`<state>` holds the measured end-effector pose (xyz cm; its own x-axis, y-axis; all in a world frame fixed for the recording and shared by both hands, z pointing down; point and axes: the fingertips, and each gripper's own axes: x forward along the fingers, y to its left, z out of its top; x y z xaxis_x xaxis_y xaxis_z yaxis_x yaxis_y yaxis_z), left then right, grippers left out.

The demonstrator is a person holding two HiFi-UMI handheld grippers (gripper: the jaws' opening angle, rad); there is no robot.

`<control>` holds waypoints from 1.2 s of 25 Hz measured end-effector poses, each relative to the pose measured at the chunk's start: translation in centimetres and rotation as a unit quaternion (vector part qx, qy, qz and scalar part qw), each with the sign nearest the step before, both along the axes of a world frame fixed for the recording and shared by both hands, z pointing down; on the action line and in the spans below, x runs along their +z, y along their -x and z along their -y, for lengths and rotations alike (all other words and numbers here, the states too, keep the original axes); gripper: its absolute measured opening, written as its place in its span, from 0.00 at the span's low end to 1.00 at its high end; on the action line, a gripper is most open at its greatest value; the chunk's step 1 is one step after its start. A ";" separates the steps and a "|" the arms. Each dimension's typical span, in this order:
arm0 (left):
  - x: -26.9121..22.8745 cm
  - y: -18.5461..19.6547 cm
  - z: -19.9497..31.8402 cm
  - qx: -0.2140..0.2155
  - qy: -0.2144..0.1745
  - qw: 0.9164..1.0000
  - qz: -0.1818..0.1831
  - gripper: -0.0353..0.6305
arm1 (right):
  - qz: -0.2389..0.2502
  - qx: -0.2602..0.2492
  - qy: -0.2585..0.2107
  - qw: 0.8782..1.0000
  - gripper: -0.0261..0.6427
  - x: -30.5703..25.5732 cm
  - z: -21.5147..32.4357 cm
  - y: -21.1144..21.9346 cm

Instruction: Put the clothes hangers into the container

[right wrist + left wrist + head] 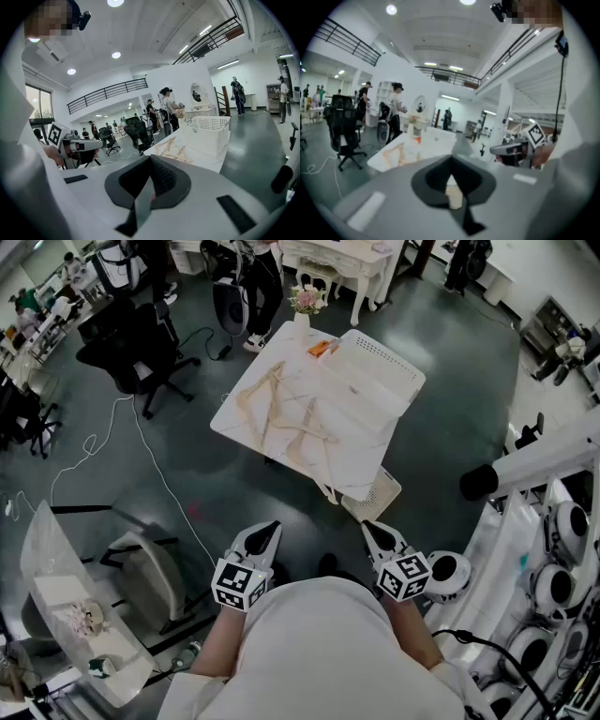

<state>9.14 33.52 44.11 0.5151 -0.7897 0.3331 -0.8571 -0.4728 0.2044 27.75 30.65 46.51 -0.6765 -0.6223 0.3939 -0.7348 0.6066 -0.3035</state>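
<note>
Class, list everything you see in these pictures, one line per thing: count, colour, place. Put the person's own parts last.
table: one, white, middle of the floor.
clothes hangers: several overlapping, pale wood, on the table's left half; exact count unclear.
container: one, white, perforated, on the table's far right part.
vase of flowers: one, white with pink blooms, at the table's far corner.
orange item: one, beside the vase; too small to identify.
basket: one, white, below the table's near corner.
office chair: one, black, left of the table.
cable: one, white, on the floor at left.
left gripper: one, white and black, fingers shut, empty.
right gripper: one, white and black, fingers shut, empty.
</note>
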 end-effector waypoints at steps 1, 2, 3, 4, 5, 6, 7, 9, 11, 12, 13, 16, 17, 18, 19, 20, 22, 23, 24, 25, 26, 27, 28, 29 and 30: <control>0.0 0.1 -0.1 0.000 0.000 1.000 0.000 0.06 | 0.000 0.001 0.000 1.000 0.04 0.0 -0.1 0.0; 0.0 0.1 -0.2 -0.001 0.001 1.000 0.000 0.06 | 0.000 0.001 0.000 1.000 0.04 0.0 -0.1 0.0; 0.1 0.2 -0.2 -0.001 0.001 1.000 -0.001 0.06 | 0.000 0.002 0.000 1.000 0.04 -0.1 -0.2 0.1; 0.1 0.2 -0.3 -0.001 0.001 1.000 -0.001 0.06 | 0.001 0.002 0.000 1.000 0.04 -0.1 -0.2 0.1; 0.2 0.3 -0.3 -0.001 0.002 1.000 -0.001 0.06 | 0.001 0.002 0.000 1.000 0.04 -0.1 -0.2 0.2; 0.2 0.3 -0.4 -0.001 0.002 1.000 -0.001 0.06 | 0.001 0.002 0.000 1.000 0.04 0.0 -0.2 0.2; 0.3 0.3 -0.4 -0.002 0.002 1.000 -0.001 0.06 | 0.001 0.002 0.000 1.000 0.04 0.0 -0.3 0.3; 0.4 0.4 -0.5 -0.002 0.003 1.000 -0.002 0.06 | 0.000 0.001 0.000 1.000 0.04 0.0 -0.3 0.4; 0.4 0.6 -0.5 -0.002 0.003 1.000 -0.003 0.06 | -0.001 0.000 0.001 1.000 0.04 0.0 -0.4 0.6; 0.4 0.7 -0.5 -0.002 0.003 1.000 -0.004 0.06 | -0.001 0.000 0.001 1.000 0.04 -0.1 -0.4 0.7; 0.4 0.8 -0.5 -0.002 0.004 1.000 -0.004 0.06 | -0.001 -0.001 0.002 1.000 0.04 -0.1 -0.4 0.9; 0.6 1.1 -0.7 -0.002 0.008 1.000 -0.005 0.06 | -0.002 -0.002 0.006 1.000 0.04 0.0 -0.5 1.1; 0.7 1.2 -0.7 -0.001 0.009 1.000 -0.005 0.06 | -0.003 -0.001 0.007 1.000 0.04 0.0 -0.6 1.1; 0.7 1.2 -0.8 0.000 0.009 1.000 -0.006 0.06 | -0.003 0.000 0.008 1.000 0.04 0.1 -0.6 1.1; 0.7 1.3 -0.8 0.001 0.008 1.000 -0.006 0.06 | -0.004 0.001 0.008 1.000 0.04 0.1 -0.6 1.2; 0.7 1.4 -0.8 0.002 0.008 1.000 -0.006 0.06 | -0.004 0.003 0.008 1.000 0.04 0.2 -0.6 1.2; 0.8 1.7 -0.8 0.003 0.007 1.000 -0.007 0.06 | -0.003 0.006 0.009 1.000 0.04 0.2 -0.7 1.4; 0.8 1.9 -0.8 0.004 0.007 1.000 -0.008 0.06 | -0.003 0.007 0.009 1.000 0.04 0.2 -0.8 1.6; 0.9 2.1 -0.8 0.005 0.007 1.000 -0.008 0.06 | -0.003 0.008 0.011 1.000 0.04 0.2 -0.9 1.8; 0.9 2.4 -0.8 0.006 0.007 1.000 -0.008 0.06 | -0.003 0.009 0.012 1.000 0.04 0.3 -0.9 2.0; 0.9 2.6 -0.8 0.007 0.007 1.000 -0.009 0.06 | -0.003 0.009 0.015 1.000 0.04 0.5 -1.0 2.2; 1.0 2.9 -0.9 0.008 0.006 1.000 -0.010 0.06 | -0.004 0.008 0.018 1.000 0.04 0.6 -1.2 2.5; 1.0 3.1 -0.9 0.009 0.006 1.000 -0.010 0.06 | -0.005 0.007 0.021 1.000 0.04 0.8 -1.3 2.8; 1.0 3.4 -0.9 0.010 0.006 1.000 -0.011 0.06 | -0.006 0.005 0.024 1.000 0.04 1.0 -1.4 3.1; 1.0 3.7 -1.0 0.011 0.006 1.000 -0.011 0.06 | -0.008 0.004 0.027 1.000 0.04 1.2 -1.5 3.5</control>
